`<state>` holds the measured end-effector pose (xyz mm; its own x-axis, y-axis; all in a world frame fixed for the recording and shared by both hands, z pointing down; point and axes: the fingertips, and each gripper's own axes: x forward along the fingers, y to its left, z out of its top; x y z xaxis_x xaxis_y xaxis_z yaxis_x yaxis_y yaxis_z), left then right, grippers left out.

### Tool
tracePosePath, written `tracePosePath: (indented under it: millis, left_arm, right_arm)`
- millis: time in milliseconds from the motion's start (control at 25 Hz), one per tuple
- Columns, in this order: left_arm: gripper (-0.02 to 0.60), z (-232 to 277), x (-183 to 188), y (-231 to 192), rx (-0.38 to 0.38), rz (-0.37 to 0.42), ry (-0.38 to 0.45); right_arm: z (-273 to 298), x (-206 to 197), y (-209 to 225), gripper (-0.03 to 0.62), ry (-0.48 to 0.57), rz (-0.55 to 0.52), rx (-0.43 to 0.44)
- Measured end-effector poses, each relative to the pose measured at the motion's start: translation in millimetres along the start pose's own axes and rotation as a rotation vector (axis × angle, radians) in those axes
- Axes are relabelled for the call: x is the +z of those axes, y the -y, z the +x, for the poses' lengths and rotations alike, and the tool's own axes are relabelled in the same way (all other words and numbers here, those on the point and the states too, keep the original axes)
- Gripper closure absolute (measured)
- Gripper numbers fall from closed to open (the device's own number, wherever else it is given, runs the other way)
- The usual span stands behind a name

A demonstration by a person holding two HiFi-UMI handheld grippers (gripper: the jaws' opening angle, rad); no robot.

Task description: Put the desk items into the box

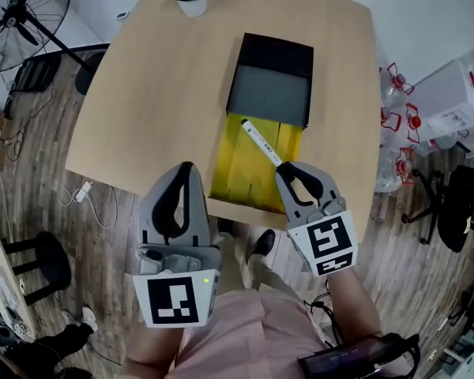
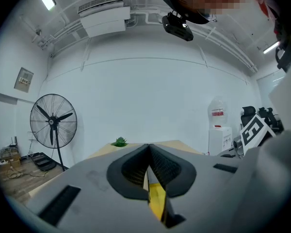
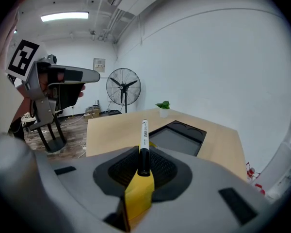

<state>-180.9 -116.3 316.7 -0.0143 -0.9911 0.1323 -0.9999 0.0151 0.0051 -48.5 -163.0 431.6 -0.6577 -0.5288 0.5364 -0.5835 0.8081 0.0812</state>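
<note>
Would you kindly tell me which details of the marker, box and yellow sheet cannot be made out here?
- Marker print: too small and blurred in both the right gripper view and the head view.
- Yellow sheet, near right corner: head view, covered by the right tongs.
- Box: absent from the left gripper view, blocked by the left tongs themselves.

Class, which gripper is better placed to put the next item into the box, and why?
Right. The right gripper clamps the marker, which points toward the box; the left gripper is shut on nothing.
</note>
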Motion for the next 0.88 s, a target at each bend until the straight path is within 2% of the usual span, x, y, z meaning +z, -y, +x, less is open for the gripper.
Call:
tracePosePath:
  millis: [560,880]
  left_arm:
    - [0.571,34.3,-54.5,-22.6,-0.066,-0.034,-0.126]
    - [0.571,50.4,-77.7,-42.5,-0.079,-0.039,-0.17]
  right_arm:
    - [53.0,-49.7,0.7,0.525,-0.153,0.043,0.0]
    - [80.6,-67.7,-3.4,0.523,-0.215,0.052,0.003]
